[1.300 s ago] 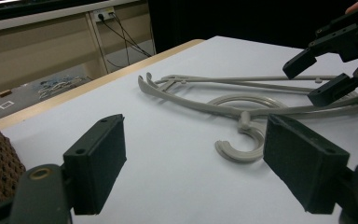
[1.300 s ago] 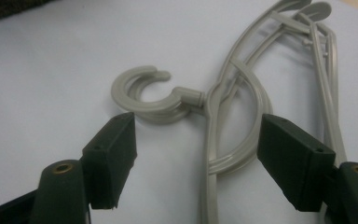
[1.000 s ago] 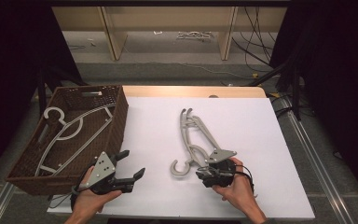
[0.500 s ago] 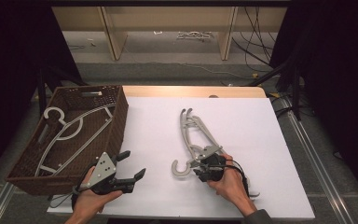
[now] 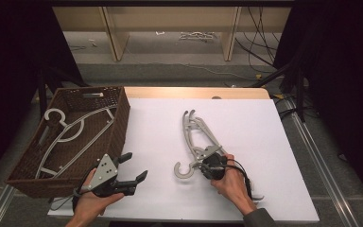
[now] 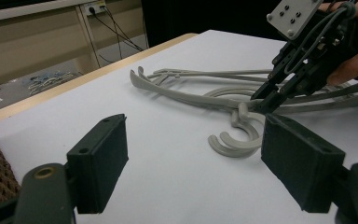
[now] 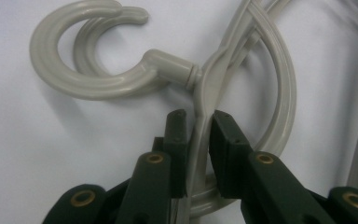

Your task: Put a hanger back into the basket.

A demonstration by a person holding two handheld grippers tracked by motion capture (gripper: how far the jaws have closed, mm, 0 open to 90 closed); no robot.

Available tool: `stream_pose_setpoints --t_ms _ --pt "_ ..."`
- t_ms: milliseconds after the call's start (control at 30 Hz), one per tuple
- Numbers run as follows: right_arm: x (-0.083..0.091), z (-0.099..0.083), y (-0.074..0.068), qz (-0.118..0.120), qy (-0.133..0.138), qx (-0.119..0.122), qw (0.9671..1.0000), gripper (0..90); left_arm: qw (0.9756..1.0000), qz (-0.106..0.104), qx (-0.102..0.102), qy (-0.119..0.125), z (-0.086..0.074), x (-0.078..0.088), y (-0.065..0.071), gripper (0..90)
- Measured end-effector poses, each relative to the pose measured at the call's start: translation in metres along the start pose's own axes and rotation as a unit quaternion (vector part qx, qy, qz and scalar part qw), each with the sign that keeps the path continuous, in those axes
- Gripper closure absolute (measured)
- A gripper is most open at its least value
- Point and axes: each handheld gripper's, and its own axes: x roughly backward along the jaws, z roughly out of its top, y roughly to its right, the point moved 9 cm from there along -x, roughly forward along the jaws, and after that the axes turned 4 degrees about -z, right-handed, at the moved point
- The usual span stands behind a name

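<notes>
Two grey plastic hangers (image 5: 196, 135) lie stacked on the white table, hooks (image 5: 183, 171) toward the front. My right gripper (image 5: 203, 163) sits just below the hook's neck. Its jaws have just been closing, and in the right gripper view they (image 7: 198, 123) pinch the top hanger's thin bar (image 7: 204, 100) beside the hook (image 7: 74, 79). My left gripper (image 5: 134, 165) rests open at the front left with nothing between its pads (image 6: 191, 158). In the left gripper view, the hangers (image 6: 186, 95) and the right gripper (image 6: 265, 100) lie ahead.
A brown wicker basket (image 5: 121, 124) stands at the table's left edge with more grey hangers (image 5: 71, 132) inside. White tabletop (image 5: 160, 127) stretches between the basket and the stacked hangers. Behind the table are a wooden shelf frame and cables on the floor.
The right gripper moved a little left onto the hangers near the hook, and its jaws closed on the bar. The left gripper stayed in place, open.
</notes>
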Motion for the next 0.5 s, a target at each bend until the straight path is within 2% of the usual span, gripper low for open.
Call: stream_pose_setpoints --t_ms 167,233,333,367,500 --pt "0.007 0.003 0.001 -0.012 0.005 0.006 0.9999 79.4 1.0 -0.001 -0.001 0.001 0.0 0.0 0.0 22.8" --pt "0.013 0.007 0.001 -0.009 0.012 0.007 0.9999 80.5 1.0 -0.001 -0.001 0.003 0.001 0.0 0.0 22.9" --pt "0.021 0.01 0.002 -0.023 0.019 0.025 0.9993 82.4 1.0 -0.001 0.001 0.003 0.001 0.0 0.0 23.2" --pt "0.023 0.012 0.001 -0.024 0.024 0.038 0.9987 82.6 1.0 -0.001 0.001 0.005 0.001 0.0 0.0 23.2" --pt "0.031 0.013 -0.003 -0.02 0.026 0.058 0.9977 82.8 0.9999 0.002 -0.01 0.001 0.001 0.001 0.0 23.6"
